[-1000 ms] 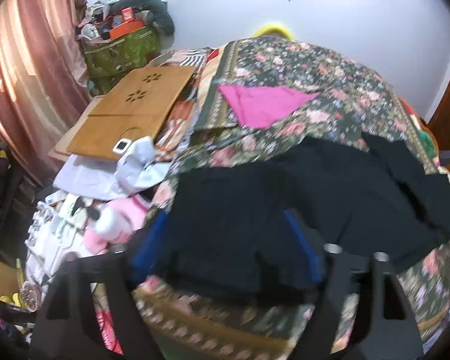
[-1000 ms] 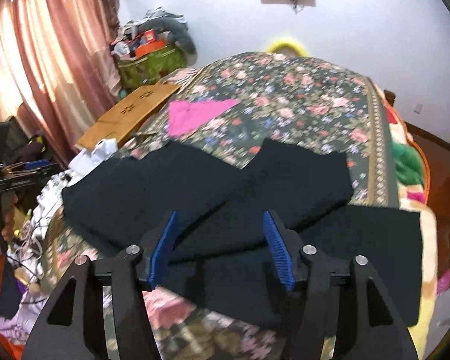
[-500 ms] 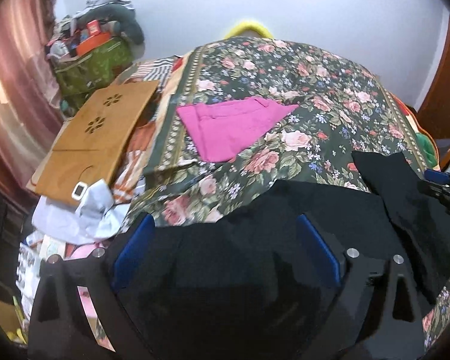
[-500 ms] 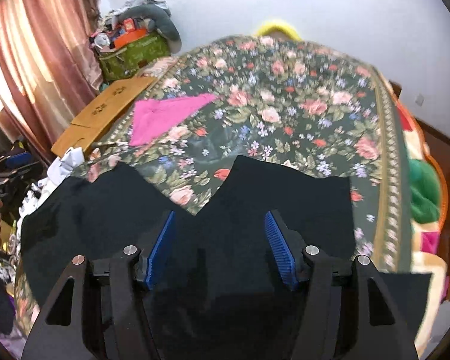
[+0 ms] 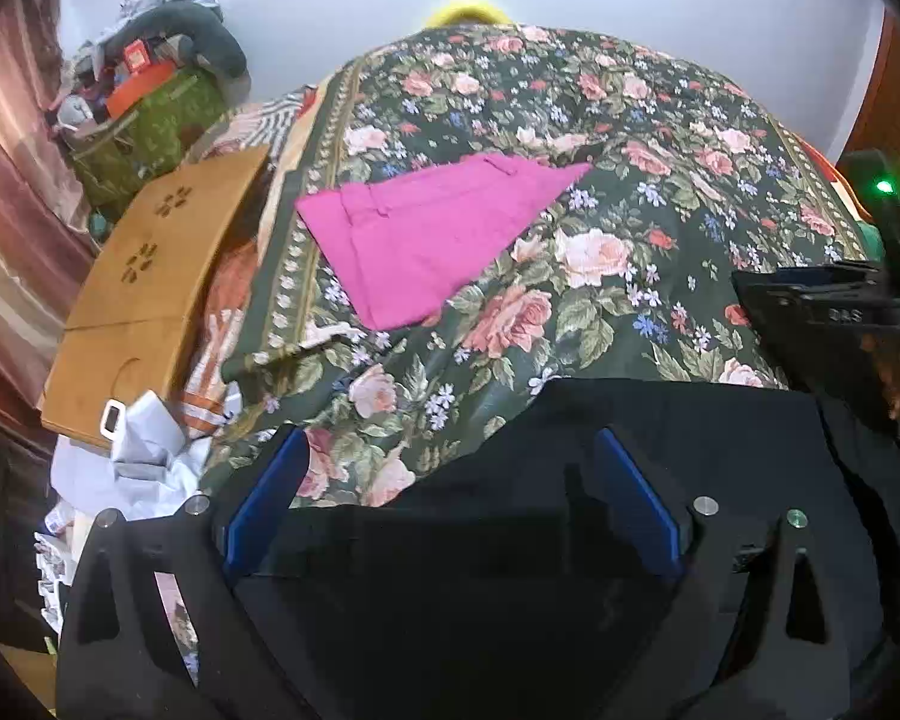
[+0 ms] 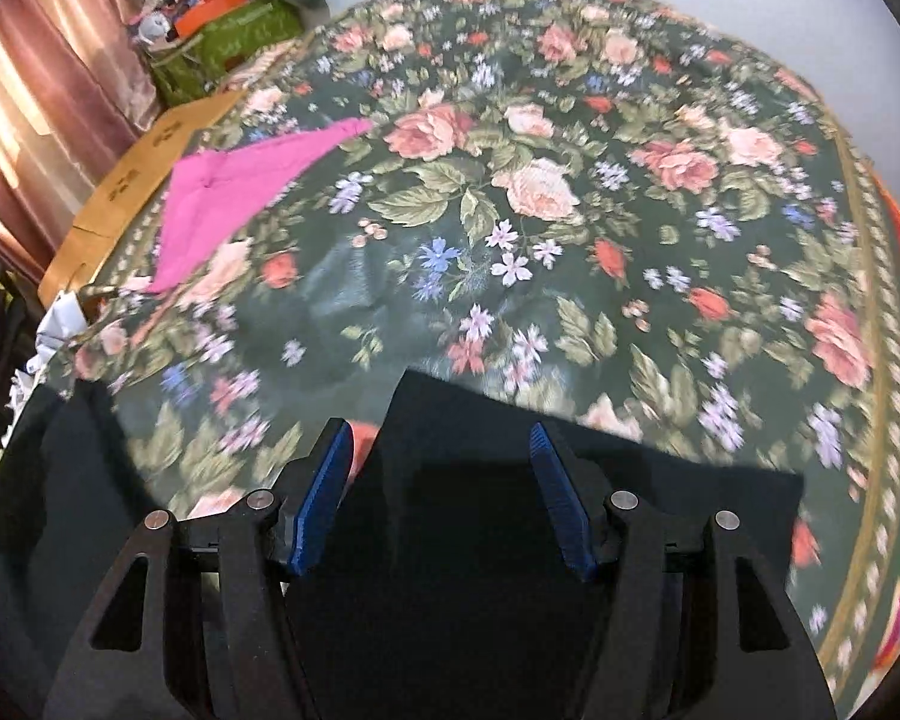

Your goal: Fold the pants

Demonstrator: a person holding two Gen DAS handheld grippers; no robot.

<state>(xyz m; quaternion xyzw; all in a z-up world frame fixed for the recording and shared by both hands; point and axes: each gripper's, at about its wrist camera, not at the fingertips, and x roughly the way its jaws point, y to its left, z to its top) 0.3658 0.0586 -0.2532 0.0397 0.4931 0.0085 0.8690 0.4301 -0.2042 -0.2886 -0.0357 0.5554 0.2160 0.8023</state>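
Note:
Black pants (image 5: 660, 438) lie spread on the floral bedspread (image 5: 600, 138) at the near edge of the bed. My left gripper (image 5: 450, 486) is open with its blue pads low over the pants' far edge. In the right wrist view the pants (image 6: 462, 516) show as a dark panel with a corner pointing away. My right gripper (image 6: 441, 468) is open, its pads straddling that corner just above the cloth. The right gripper's body also shows at the right edge of the left wrist view (image 5: 834, 312).
A folded pink garment (image 5: 432, 240) lies farther back on the bed, also in the right wrist view (image 6: 234, 192). A wooden lap table (image 5: 150, 282) and white papers (image 5: 144, 450) sit off the bed's left side. A green cluttered bag (image 5: 144, 120) stands by the curtain.
Both grippers have moved forward and down toward the pants' far edge. The pants now fill only the bottom of each view. Both stay open.

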